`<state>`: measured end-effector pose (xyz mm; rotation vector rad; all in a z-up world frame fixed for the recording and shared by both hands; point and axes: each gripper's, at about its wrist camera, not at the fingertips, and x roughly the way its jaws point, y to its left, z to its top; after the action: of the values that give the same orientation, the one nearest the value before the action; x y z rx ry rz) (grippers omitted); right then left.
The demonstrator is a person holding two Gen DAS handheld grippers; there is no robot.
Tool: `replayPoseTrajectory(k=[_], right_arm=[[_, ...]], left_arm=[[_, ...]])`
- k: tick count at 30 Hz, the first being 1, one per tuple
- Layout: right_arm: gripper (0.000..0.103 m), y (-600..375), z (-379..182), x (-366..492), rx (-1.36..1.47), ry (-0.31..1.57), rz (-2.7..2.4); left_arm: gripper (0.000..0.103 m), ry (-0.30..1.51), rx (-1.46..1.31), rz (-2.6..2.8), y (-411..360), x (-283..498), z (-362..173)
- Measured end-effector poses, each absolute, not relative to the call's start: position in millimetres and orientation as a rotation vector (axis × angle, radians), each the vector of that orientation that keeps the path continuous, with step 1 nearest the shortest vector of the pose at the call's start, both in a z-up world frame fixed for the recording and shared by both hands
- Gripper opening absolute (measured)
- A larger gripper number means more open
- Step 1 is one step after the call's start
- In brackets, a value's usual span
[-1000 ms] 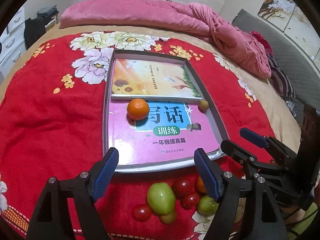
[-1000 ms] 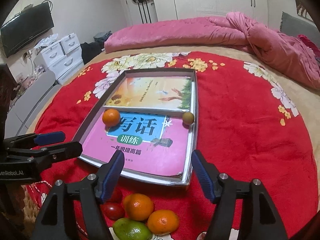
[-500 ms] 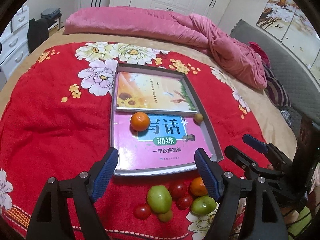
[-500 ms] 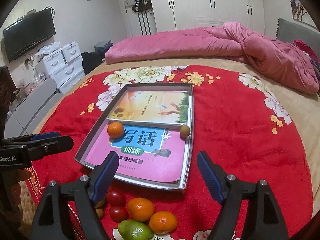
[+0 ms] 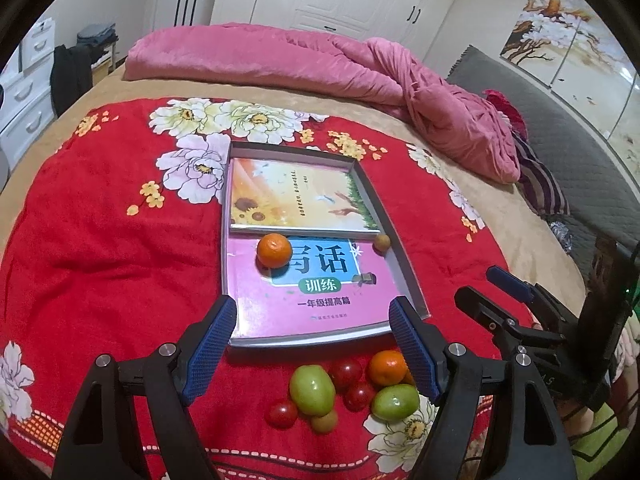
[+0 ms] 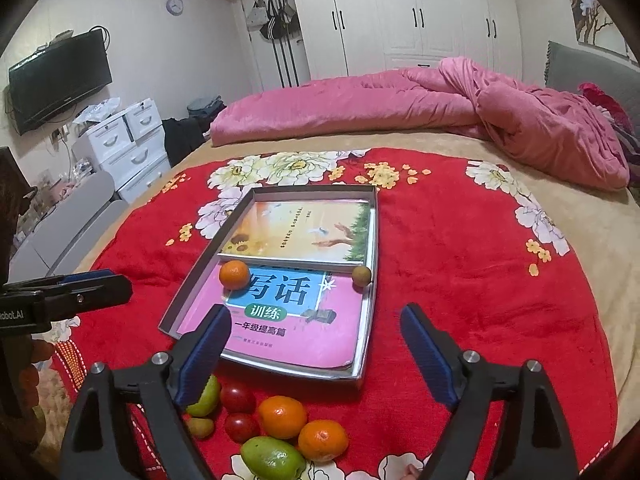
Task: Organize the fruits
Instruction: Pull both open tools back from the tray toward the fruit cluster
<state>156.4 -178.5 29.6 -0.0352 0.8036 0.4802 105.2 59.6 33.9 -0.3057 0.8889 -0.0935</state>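
both my jaws are wide and hold nothing. the fruit pile (image 5: 344, 388) sits on the soft bed near the tray (image 5: 408, 280); a bump could roll it away.

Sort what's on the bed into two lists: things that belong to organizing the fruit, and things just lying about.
Belongs to the job:
- orange and small brownish fruit in the tray
- fruit pile on the red blanket
- left gripper, right gripper

Just lying about:
- pink book, sunflower book
- pink duvet
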Motion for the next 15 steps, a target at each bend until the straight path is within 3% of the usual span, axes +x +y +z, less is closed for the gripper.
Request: replayPoseTrajectory(k=[15], right_arm=[[0.094,-175,37,140,-0.041,0.788,0.499]], left_arm=[[0.083,0.915,-0.328,-0.119,59,97,30]])
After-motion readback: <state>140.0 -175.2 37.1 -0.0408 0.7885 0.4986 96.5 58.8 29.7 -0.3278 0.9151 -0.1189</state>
